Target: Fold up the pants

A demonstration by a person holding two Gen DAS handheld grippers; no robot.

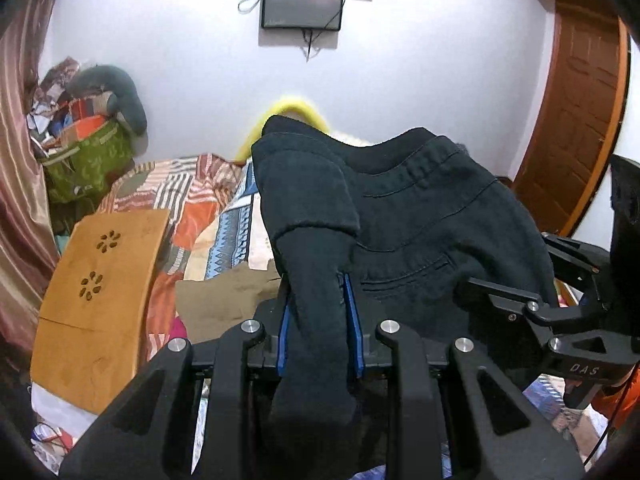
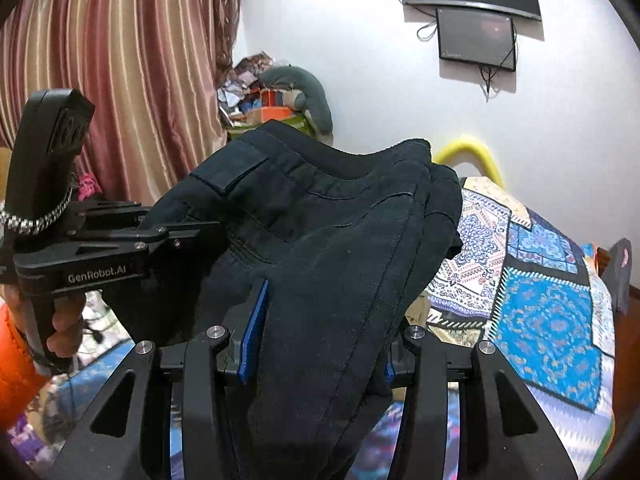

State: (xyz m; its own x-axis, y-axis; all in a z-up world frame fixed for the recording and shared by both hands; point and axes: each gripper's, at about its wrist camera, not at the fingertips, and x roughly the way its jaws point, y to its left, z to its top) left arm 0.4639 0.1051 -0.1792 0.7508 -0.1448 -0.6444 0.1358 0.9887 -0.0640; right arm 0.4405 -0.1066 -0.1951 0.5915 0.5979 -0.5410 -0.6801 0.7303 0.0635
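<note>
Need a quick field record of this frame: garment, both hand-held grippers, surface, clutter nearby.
garment: dark pants, bunched and lifted above the bed, waistband and a pocket seam showing
left hand-held gripper: shut on a fold of the pants between its blue pads
right hand-held gripper: shut on a thicker bundle of the pants
surface: bed with patchwork bedspread
nearby: wooden board lying on the bed, green bag piled with clothes by the wall
background: wall screen, striped curtain, wooden door
fold state: cannot tell
</note>
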